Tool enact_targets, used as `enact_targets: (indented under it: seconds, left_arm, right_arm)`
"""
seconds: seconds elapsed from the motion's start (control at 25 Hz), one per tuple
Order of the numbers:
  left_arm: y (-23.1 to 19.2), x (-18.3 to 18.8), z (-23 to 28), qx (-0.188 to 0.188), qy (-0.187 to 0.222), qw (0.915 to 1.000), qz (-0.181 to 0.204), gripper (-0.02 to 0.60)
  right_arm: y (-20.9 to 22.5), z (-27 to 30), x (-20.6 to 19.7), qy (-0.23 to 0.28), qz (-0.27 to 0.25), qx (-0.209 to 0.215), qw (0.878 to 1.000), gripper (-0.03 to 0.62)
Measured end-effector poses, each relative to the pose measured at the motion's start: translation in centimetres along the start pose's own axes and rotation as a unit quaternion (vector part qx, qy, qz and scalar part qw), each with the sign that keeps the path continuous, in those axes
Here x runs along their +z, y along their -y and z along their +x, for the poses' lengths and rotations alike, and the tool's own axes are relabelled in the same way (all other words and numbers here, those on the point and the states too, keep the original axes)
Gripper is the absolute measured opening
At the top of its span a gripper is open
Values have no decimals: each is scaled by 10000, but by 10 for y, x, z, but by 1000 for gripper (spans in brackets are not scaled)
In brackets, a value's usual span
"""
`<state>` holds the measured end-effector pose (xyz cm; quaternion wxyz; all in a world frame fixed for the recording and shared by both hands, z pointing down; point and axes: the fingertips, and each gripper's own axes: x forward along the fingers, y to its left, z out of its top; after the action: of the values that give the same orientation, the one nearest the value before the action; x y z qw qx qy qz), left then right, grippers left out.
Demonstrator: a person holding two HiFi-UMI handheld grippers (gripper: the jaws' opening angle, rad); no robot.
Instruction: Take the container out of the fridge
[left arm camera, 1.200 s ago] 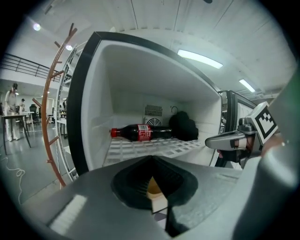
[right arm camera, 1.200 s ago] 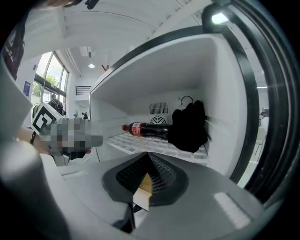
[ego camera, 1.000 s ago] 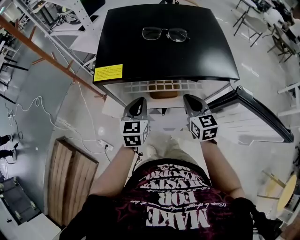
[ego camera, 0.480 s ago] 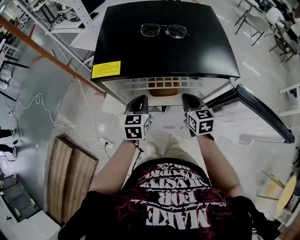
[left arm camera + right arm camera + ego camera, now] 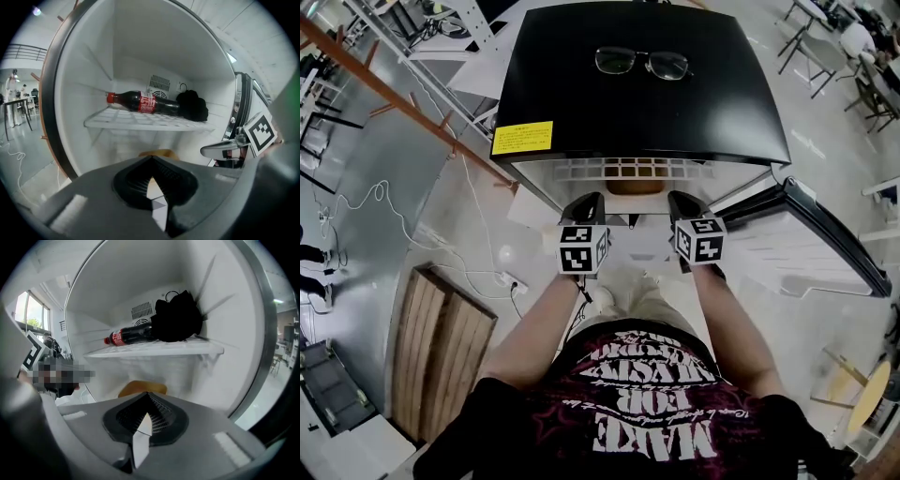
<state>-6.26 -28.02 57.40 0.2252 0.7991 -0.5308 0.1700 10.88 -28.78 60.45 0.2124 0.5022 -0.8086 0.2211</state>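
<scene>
Fridge point(image 5: 637, 84) seen from above, its black top carrying a pair of glasses point(image 5: 642, 63) and a yellow label point(image 5: 522, 138) whose print is too small to read; the door point(image 5: 825, 234) stands open to the right. Left gripper point(image 5: 584, 208) and right gripper point(image 5: 682, 206) are held side by side at the opening, both pointing into the cabinet. In each gripper view the jaws stand closed tip to tip, with nothing between them. Container point(image 5: 157, 153), a tan-orange form on the level below the wire shelf point(image 5: 140, 123), is largely hidden behind the closed jaws in both gripper views, so only its upper edge shows; its shape and lid cannot be made out. In the head view it appears only as a brown patch under the shelf grid. On the shelf a cola bottle point(image 5: 140, 101) lies on its side, cap toward the left wall, its base end lost against a black bundle point(image 5: 193, 106) of uncertain kind.
</scene>
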Motion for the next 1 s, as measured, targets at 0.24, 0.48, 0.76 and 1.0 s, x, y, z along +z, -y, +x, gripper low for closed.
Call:
enact_targets:
  seconds: [0.24,0.48,0.76,1.0]
  left_arm:
    - [-4,-10,13,30,-122,9999,39,0]
    - [-4,-11,18,1,-173,9998,25,0]
    - [-7,-11,19,-3,-209,9998,2,0]
    - [-13,-12,19,18,-233,9997,-32,0]
  right_arm:
    - [6,14,-11,-138,110,-24,9998,32]
    - [14,27,-16,-242,224,-91,9994,46]
    - [20,41,-24,-399,273,-179,9987,98]
    - [26,51,-30,-519,312,-261,9978,121]
